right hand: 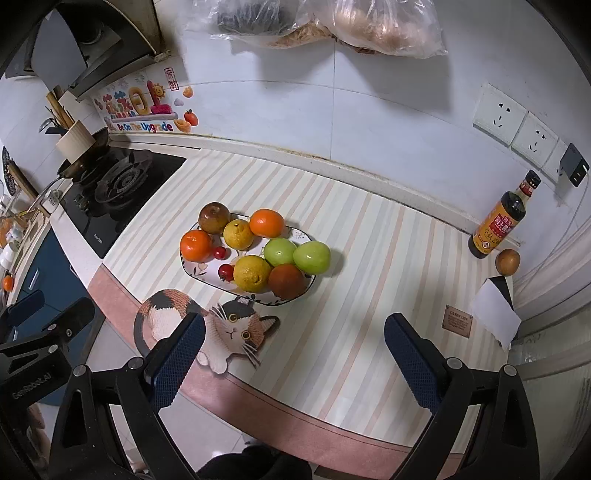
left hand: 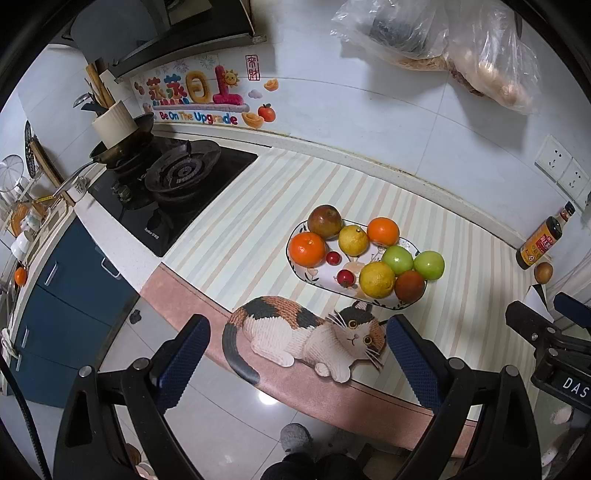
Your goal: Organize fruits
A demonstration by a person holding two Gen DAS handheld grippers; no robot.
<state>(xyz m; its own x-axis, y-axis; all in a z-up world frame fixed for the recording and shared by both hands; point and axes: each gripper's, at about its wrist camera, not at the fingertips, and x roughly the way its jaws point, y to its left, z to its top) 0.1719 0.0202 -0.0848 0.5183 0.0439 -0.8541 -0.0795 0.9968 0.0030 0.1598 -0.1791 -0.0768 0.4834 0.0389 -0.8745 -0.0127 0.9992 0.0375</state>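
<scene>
An oval white plate (left hand: 373,301) (right hand: 295,230) on the striped mat holds two oranges (left hand: 307,249) (right hand: 196,245), two yellow citrus fruits (left hand: 376,279) (right hand: 252,273), two green apples (left hand: 397,259) (right hand: 280,251), a brown fruit (left hand: 324,221) (right hand: 214,217), a dark red fruit (left hand: 410,285) (right hand: 287,281) and two small red fruits (left hand: 345,277) (right hand: 226,272). One brown fruit (left hand: 543,273) (right hand: 507,261) lies alone by the sauce bottle. My left gripper (left hand: 299,350) is open and empty, below the plate near the counter edge. My right gripper (right hand: 293,350) is open and empty, right of the plate's near end.
A gas hob (left hand: 173,192) (right hand: 118,188) with a pan sits at the left. A dark sauce bottle (left hand: 543,240) (right hand: 498,221) and folded white paper (right hand: 496,317) stand at the right. Plastic bags (left hand: 443,40) (right hand: 332,26) hang on the wall. A cat print (left hand: 306,334) (right hand: 207,325) marks the mat's front edge.
</scene>
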